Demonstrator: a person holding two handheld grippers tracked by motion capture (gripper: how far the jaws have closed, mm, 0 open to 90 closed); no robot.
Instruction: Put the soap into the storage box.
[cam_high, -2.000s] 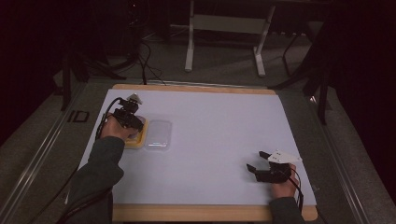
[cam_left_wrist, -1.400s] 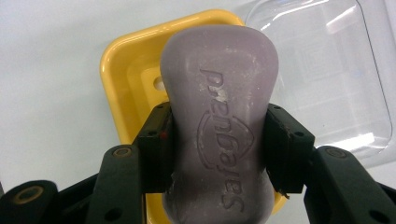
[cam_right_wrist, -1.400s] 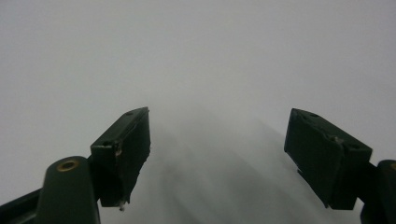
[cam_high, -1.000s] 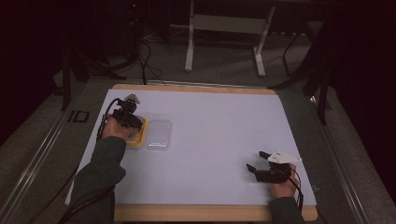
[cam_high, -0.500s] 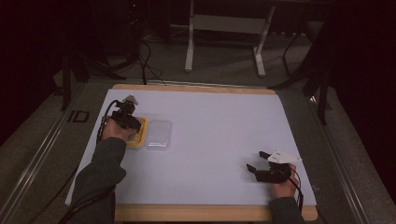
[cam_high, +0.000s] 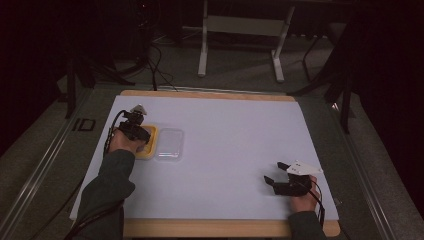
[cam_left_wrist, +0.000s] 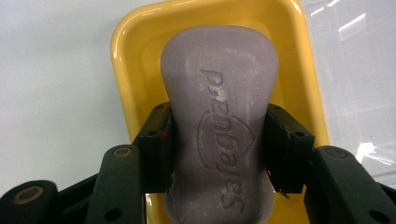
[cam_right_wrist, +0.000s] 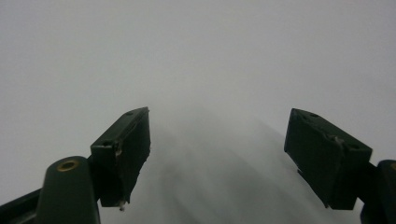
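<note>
Left gripper (cam_left_wrist: 217, 149) clamps the pale purple embossed soap bar (cam_left_wrist: 219, 107) in its yellow plastic dish (cam_left_wrist: 126, 70), clear lid (cam_high: 169, 144) alongside; right gripper (cam_high: 274, 173) gapes wide, lower right.

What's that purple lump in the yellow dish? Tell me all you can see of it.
It looks like a bar of soap: pale purple, matte, with a dusty white bloom, rounded ends and a narrower waist. A brand word and an emblem are pressed into its top. It lies flat in the yellow dish, with the left hand-held gripper closed on its two sides at the waist.
</note>
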